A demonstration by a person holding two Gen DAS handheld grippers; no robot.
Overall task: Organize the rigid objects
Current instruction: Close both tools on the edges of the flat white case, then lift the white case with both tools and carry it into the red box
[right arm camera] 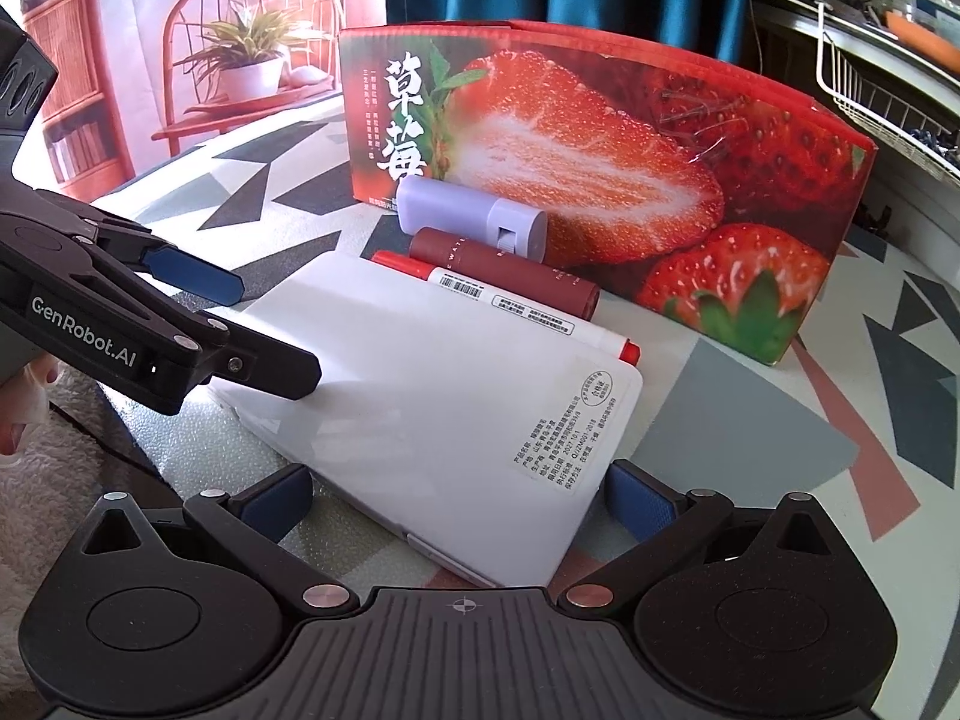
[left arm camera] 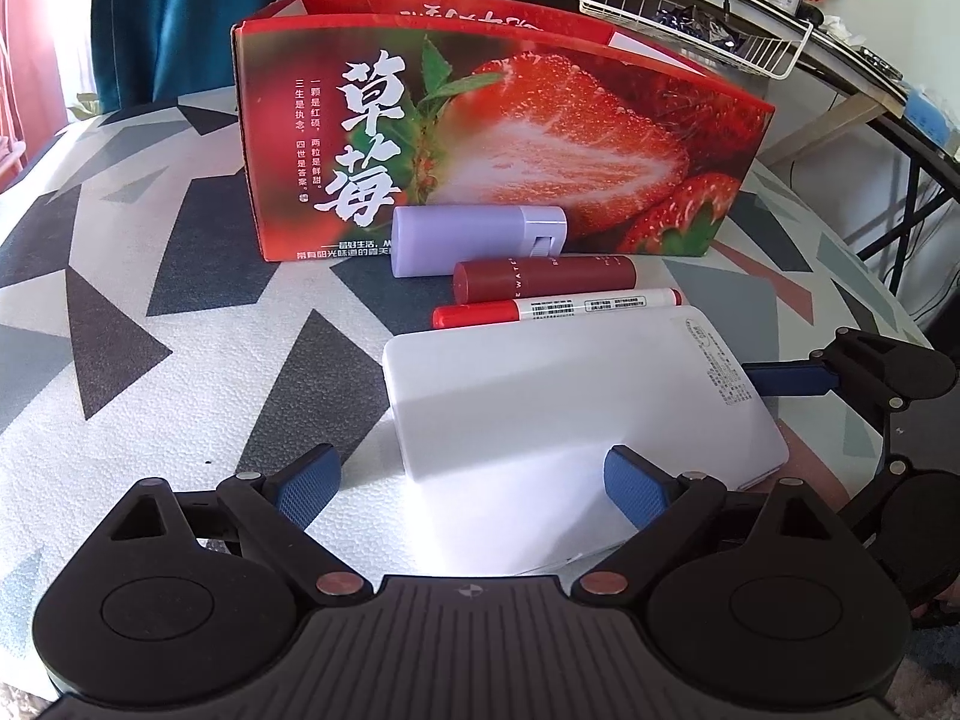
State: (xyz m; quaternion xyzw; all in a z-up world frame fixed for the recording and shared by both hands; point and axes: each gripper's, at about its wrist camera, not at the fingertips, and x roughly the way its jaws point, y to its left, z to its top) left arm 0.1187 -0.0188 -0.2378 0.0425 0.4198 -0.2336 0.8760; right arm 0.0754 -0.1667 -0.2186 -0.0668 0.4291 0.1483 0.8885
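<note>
Here, a flat white case (left arm camera: 576,414) is laid on the table (left arm camera: 180,372), which is covered by a cloth with grey, black and pink triangles. The case is placed in front of an open strawberry-printed box (left arm camera: 510,144) that stands upright near the far edge.

Between the case and the box, 3 items are laid on their sides in a row:
1. A lilac tube (left arm camera: 474,237) is positioned just against the box front.
2. A dark red tube (left arm camera: 543,279) is positioned next, beside the lilac tube.
3. A red marker (left arm camera: 555,307) is positioned along the far edge of the case.

The left hand-held gripper (left arm camera: 474,489) is spread wide. Its blue pads are set apart over the near left end of the case, and no pressure on the case is seen.

The right hand-held gripper (right arm camera: 459,501) is also released. The near corner of the case is located between its 2 fingers, with a gap visible at each pad (right arm camera: 639,507).

In the right wrist view, the left hand-held gripper is seen from the side, with 1 finger over the case's left end. A white wire basket (left arm camera: 690,12) is mounted at the upper right.
</note>
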